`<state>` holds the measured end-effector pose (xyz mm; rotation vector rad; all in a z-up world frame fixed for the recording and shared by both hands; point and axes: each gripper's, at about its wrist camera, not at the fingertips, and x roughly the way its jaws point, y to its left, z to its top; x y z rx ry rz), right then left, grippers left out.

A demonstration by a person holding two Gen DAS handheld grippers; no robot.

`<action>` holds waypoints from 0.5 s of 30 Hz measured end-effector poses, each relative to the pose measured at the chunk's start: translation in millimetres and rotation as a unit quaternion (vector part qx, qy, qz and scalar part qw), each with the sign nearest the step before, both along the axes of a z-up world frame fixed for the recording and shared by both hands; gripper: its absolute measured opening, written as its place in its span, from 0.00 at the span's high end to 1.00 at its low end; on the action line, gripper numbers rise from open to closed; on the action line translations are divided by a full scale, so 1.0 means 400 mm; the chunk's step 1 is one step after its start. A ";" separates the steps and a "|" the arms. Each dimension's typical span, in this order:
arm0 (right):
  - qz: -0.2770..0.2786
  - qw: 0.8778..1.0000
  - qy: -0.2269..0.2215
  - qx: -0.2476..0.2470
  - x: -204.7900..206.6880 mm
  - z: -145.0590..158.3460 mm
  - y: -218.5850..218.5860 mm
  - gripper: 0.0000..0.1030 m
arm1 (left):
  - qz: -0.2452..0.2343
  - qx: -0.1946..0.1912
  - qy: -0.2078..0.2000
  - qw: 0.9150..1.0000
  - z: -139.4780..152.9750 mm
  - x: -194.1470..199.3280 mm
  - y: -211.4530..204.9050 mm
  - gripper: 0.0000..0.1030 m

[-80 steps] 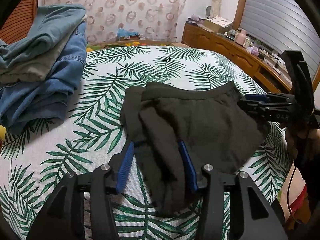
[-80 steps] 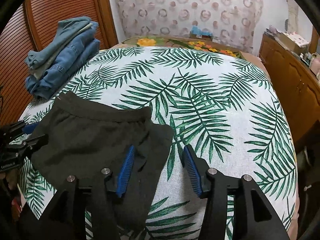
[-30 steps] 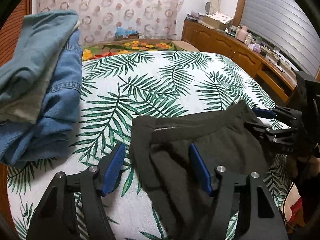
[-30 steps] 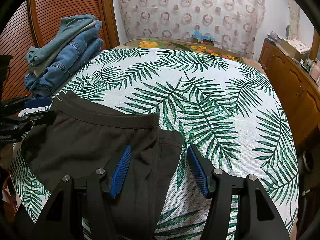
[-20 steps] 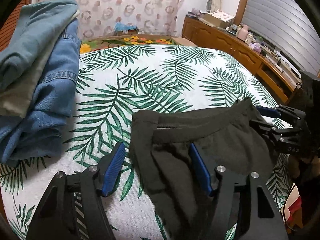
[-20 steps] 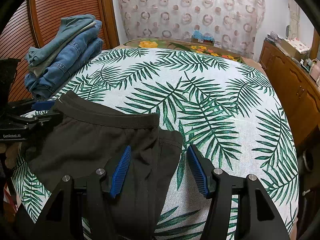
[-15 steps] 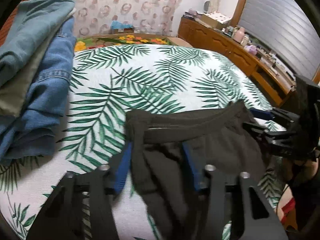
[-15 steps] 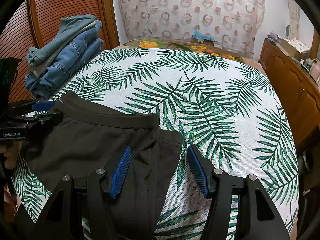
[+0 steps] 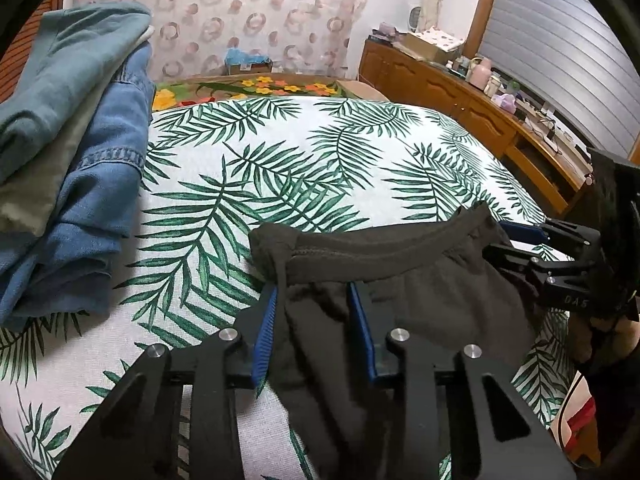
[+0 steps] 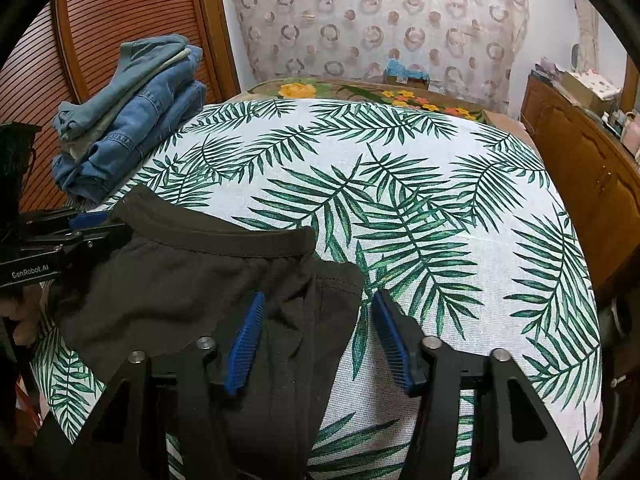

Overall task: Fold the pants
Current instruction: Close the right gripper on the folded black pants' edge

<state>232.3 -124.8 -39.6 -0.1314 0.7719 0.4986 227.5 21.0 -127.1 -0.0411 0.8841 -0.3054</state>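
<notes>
Pants [image 9: 420, 300] on bed: left gripper [image 9: 316, 320] jaws closing on fabric fold vs wide before, right gripper [image 10: 320, 336] jaws narrowing, not gripping.

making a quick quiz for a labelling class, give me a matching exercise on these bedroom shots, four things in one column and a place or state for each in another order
Things
1. dark brown fabric pants
2. stack of folded blue denim clothes
3. wooden sideboard
4. blue cardboard box

Places or states
A. along the wall under the grey shutter
B. piled at the bed's edge by the slatted wooden door
C. past the far end of the bed, against the patterned curtain
D. lying on the palm-leaf bedspread, between both claws

Pairs: 1-D, 2-B, 3-A, 4-C
</notes>
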 end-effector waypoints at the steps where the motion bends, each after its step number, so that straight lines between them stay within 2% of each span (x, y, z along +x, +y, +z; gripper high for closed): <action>1: 0.004 1.000 0.001 -0.001 -0.001 0.002 0.003 0.59 | 0.000 0.000 0.000 1.000 0.001 0.000 0.001 0.64; 3: 0.015 1.000 0.010 0.006 -0.003 0.005 0.007 0.72 | 0.000 -0.002 -0.001 1.000 0.001 -0.002 0.001 0.64; 6: 0.016 1.000 0.007 0.013 -0.006 0.012 0.004 0.90 | -0.004 0.003 -0.009 1.000 0.004 -0.012 -0.003 0.73; 8: 0.016 1.000 0.005 0.020 -0.011 0.016 -0.001 0.91 | -0.004 0.002 -0.017 1.000 0.016 -0.022 -0.004 0.79; 15: 0.021 0.998 -0.022 0.049 -0.059 0.053 -0.019 0.93 | -0.012 0.003 -0.063 0.998 0.089 -0.078 -0.021 0.83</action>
